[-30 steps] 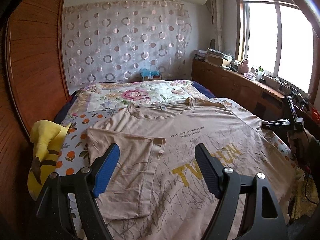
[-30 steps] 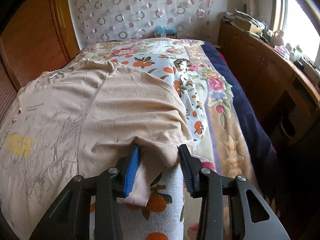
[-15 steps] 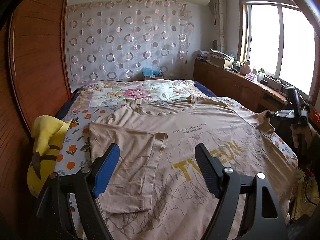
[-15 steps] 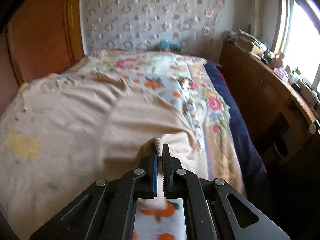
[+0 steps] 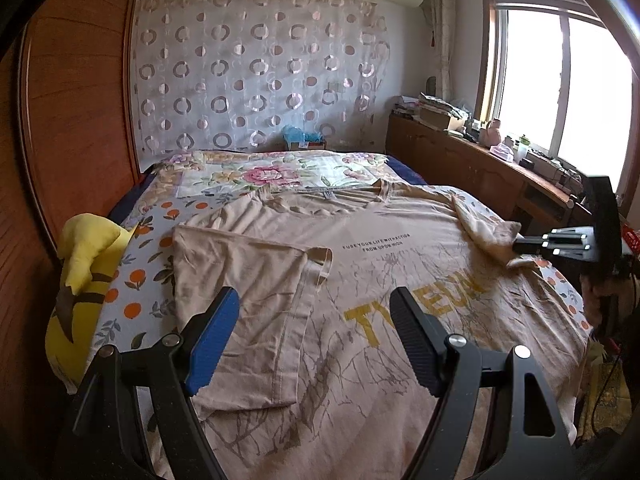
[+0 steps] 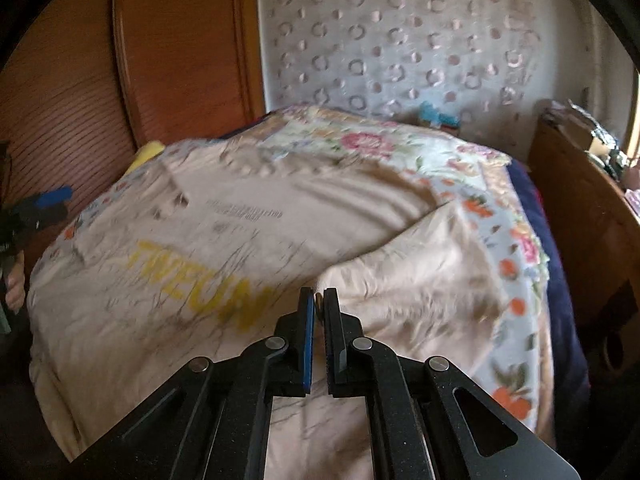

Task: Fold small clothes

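Note:
A beige T-shirt (image 5: 380, 280) with yellow letters lies face up across the bed. Its left sleeve (image 5: 240, 300) is folded in over the chest. My left gripper (image 5: 316, 332) hovers open above the shirt's lower left part, nothing between its fingers. My right gripper (image 6: 319, 300) is shut on the hem of the right sleeve (image 6: 420, 280) and carries it inward over the shirt. From the left wrist view that gripper (image 5: 520, 246) shows at the right edge with the lifted sleeve (image 5: 484, 232) bunched at its tips. The right wrist view is motion-blurred.
A flowered bedspread (image 5: 256, 176) covers the bed. A yellow plush toy (image 5: 80, 272) lies at the bed's left edge beside a wooden wardrobe (image 5: 72, 120). A cluttered wooden sideboard (image 5: 480, 160) runs under the window on the right. A dotted curtain (image 5: 260, 72) hangs behind.
My right gripper closed on the right sleeve's hem, lifted it off the bedspread and swung it left over the shirt. The left gripper stayed where it was, still open.

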`<state>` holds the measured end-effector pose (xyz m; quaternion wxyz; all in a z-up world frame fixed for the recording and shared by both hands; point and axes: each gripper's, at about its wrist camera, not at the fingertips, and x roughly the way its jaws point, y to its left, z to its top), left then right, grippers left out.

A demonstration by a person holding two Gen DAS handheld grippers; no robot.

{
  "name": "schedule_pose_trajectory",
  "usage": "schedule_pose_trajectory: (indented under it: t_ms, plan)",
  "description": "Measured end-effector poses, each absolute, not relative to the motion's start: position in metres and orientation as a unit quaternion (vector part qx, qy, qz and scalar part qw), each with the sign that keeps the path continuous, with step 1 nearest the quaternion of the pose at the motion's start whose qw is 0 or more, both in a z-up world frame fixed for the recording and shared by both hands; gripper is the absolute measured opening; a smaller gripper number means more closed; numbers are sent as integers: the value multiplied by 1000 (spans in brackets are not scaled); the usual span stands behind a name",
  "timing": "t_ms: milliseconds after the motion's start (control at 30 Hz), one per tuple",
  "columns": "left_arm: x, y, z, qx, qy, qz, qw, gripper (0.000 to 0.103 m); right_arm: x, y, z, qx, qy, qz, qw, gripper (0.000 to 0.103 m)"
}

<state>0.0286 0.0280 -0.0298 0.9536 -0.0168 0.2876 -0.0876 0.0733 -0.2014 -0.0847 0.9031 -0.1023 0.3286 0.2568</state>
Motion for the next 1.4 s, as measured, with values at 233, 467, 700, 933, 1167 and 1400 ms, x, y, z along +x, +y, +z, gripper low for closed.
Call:
schedule_pose_trajectory:
  t_ms: [233,467,700,933,1167,1400]
  plan:
    - [28,22,-35,-18,292,-94,952,78,80,-217,-82,-98,329,234,910,30]
    - [27,17,-39,-18,296,-103,949,78,91,-257,-74,-72,323,170,928,44]
    - [26,13,-41,-17,298,-106,948,78,130,-276,-92,-41,363,125,922,44]
    - [25,12,-43,-16,301,-106,948,78,148,-269,-88,-10,369,145,918,44]
    - [26,12,-45,-19,301,-104,948,78,169,-245,-81,-31,370,190,909,2]
    - [25,17,-47,-23,301,-102,948,78,167,-195,-43,-46,332,255,907,2]
